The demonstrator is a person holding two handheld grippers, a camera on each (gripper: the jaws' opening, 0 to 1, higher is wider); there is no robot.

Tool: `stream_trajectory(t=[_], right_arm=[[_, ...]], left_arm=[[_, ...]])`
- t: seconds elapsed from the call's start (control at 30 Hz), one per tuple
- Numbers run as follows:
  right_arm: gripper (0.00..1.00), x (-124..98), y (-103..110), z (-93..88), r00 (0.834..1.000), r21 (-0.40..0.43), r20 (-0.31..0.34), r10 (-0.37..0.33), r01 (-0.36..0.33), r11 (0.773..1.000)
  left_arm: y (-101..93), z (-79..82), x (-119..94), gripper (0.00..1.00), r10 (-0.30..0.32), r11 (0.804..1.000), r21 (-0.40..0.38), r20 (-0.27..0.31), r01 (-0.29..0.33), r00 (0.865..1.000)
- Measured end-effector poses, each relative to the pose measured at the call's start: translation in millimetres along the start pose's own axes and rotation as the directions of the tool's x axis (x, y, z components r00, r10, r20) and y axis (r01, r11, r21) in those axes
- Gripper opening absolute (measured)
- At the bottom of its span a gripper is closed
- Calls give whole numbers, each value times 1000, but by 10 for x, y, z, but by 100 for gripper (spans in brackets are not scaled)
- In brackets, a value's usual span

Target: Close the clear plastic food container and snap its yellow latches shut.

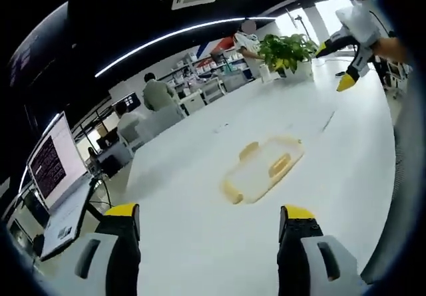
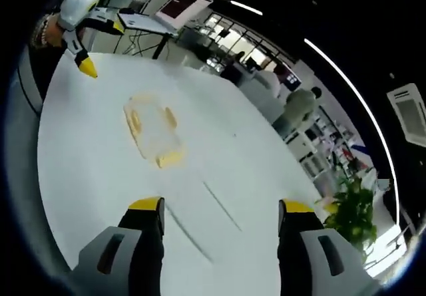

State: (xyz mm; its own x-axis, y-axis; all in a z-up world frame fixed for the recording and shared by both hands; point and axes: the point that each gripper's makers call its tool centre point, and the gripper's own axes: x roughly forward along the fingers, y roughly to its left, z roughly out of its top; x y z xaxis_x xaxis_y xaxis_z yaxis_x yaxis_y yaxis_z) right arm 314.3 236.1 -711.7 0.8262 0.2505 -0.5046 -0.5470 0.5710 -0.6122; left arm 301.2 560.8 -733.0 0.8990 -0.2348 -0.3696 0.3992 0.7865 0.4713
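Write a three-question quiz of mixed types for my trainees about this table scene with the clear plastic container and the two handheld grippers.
1. True or false: the left gripper is clamped on the clear plastic food container with yellow latches.
2. Multiple choice: the container rests on A) a white table, B) a wooden shelf, C) a grey floor.
3. Fill in: the green potted ___ stands at the table's far end in the left gripper view.

Key
1. False: its jaws stand apart, short of the container. The right gripper is also open, away from it.
2. A
3. plant
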Motion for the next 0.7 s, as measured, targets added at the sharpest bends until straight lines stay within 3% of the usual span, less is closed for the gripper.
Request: stream_trajectory(t=[0.13, 0.23, 0.4, 0.57, 0.7], right_arm=[[67, 163, 7, 89, 999, -14, 17, 28, -28, 1000], [67, 318, 32, 143, 998, -36, 19, 54, -53, 998], [66, 504, 68, 213, 996, -70, 26, 81, -79, 994], [66, 675, 125, 248, 994, -111, 23, 111, -108, 988], [65, 845, 190, 246, 989, -160, -1, 146, -144, 977]], left_arm=[[54, 91, 181, 82, -21, 995, 93, 15, 20, 1000], [139, 105, 342, 82, -4, 978, 209, -10, 6, 1000], [100, 153, 545, 82, -28, 968, 251, -10, 30, 1000], [39, 100, 709, 81, -47, 943, 329, -39, 57, 998], [-34, 107, 850, 79, -90, 908, 407, -47, 101, 995]])
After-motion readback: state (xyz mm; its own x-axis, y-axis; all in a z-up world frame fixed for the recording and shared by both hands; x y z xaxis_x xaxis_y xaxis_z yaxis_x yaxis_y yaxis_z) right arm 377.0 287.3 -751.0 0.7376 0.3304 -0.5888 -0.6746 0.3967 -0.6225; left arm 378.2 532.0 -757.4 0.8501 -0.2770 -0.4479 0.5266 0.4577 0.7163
